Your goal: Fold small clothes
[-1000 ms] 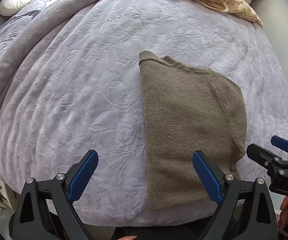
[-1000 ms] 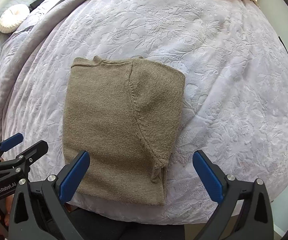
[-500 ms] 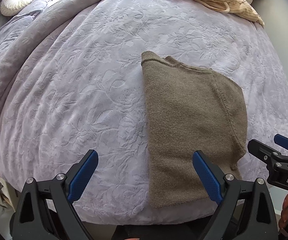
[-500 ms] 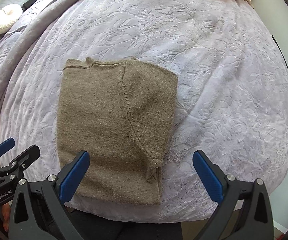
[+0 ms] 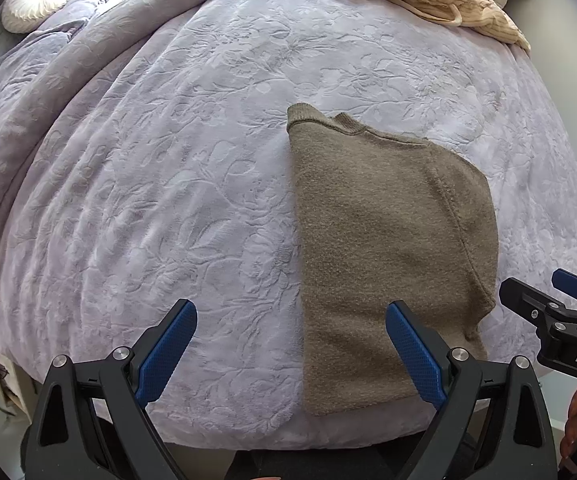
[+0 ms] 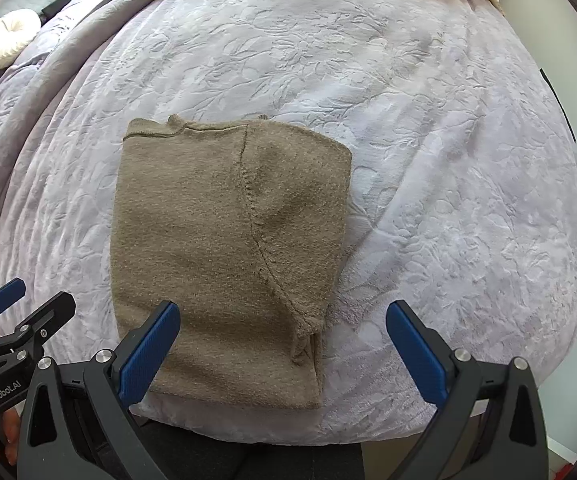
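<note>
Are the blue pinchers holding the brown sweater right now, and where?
No, nothing is held. The left gripper and the right gripper are both wide open above the folded brown sweater, which lies on the bedspread.

Black left hand-held gripper (image 5: 290, 350), blue textured pads, silver screws, white "GenRobot.AI" lettering

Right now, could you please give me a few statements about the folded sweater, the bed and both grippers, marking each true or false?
1. The olive-brown knitted sweater lies folded on the lilac floral-embossed bedspread. True.
2. The left gripper is shut on the sweater. False: it is open and holds nothing.
3. The right gripper is open and empty. True.
4. The round white tufted cushion rests on the sweater. False: it sits far off, at the bed's far left.
5. The cream striped clothes pile lies at the bed's far edge. True.
</note>
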`<state>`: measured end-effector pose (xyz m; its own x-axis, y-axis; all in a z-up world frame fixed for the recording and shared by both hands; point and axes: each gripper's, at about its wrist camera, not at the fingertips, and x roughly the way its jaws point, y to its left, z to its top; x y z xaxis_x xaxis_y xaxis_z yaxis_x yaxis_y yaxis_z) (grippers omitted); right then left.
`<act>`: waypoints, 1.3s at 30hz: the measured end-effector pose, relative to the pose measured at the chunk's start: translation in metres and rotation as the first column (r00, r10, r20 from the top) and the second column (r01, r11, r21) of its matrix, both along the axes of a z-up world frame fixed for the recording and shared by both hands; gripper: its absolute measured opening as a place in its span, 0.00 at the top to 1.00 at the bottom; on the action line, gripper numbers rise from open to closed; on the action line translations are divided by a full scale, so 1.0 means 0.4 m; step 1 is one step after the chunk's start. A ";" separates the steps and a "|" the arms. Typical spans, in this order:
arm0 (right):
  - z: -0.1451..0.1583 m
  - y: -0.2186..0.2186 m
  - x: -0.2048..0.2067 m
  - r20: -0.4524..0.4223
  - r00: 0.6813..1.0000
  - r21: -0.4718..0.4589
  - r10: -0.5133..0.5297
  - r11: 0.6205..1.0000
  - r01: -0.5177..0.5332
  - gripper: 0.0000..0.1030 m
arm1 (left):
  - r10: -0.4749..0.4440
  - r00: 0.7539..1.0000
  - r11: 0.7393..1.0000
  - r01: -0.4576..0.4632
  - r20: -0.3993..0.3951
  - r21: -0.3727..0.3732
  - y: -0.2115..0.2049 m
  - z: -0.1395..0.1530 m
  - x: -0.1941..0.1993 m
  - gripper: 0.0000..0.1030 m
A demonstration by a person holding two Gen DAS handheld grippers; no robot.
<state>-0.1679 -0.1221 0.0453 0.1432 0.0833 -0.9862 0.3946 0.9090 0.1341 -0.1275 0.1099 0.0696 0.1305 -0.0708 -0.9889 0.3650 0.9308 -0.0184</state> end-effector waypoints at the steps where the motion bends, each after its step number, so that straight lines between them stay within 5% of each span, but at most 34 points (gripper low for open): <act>1: 0.000 0.000 0.000 0.000 1.000 0.000 0.000 1.000 0.000 0.01 | 0.002 1.000 1.000 -0.002 0.000 0.001 0.000 0.000 -0.001 0.07; 39: -0.012 0.009 0.005 -0.013 1.000 0.005 0.015 1.000 -0.015 0.01 | 0.000 1.000 1.000 0.000 0.003 0.010 0.005 -0.004 0.004 0.07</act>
<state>-0.1659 -0.1184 0.0405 0.1293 0.0899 -0.9875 0.3829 0.9141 0.1333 -0.1258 0.1120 0.0682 0.1330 -0.0611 -0.9892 0.3649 0.9310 -0.0085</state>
